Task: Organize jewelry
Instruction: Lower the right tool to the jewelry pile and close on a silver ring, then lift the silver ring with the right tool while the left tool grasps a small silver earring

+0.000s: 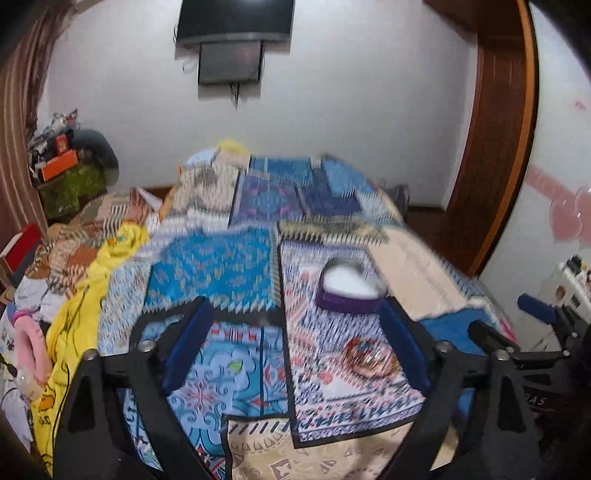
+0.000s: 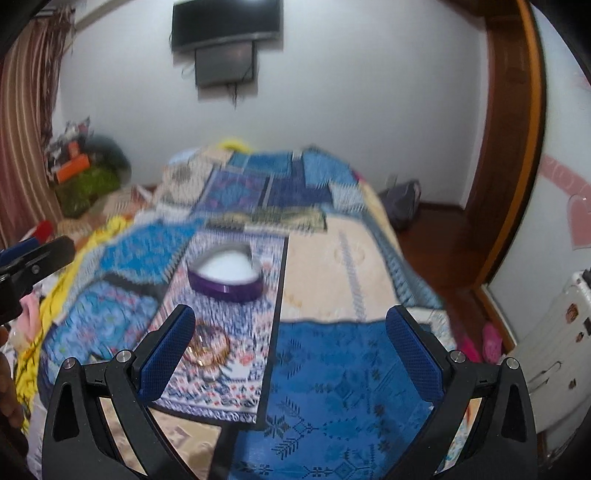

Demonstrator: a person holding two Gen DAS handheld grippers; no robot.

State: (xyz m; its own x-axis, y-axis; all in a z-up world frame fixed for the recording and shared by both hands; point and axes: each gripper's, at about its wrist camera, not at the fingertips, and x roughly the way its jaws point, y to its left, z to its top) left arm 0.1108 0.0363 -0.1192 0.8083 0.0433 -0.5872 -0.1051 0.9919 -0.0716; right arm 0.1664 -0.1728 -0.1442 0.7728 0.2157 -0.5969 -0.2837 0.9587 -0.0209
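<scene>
A purple heart-shaped box (image 1: 349, 286) with a white lining lies open on the patchwork bedspread; it also shows in the right wrist view (image 2: 226, 275). A pile of gold bangles (image 1: 371, 357) lies in front of it, also seen in the right wrist view (image 2: 208, 347). My left gripper (image 1: 295, 325) is open and empty above the bed, the bangles just inside its right finger. My right gripper (image 2: 290, 332) is open and empty, with the bangles by its left finger. The right gripper also shows at the right edge of the left wrist view (image 1: 517, 325). Both views are blurred.
The bed (image 2: 332, 251) is covered in a blue and cream patchwork spread. Yellow cloth and clothes (image 1: 74, 295) are heaped along its left side. A TV (image 1: 234, 18) hangs on the far wall. A wooden door frame (image 1: 495, 147) and a white cabinet (image 2: 554, 350) stand at right.
</scene>
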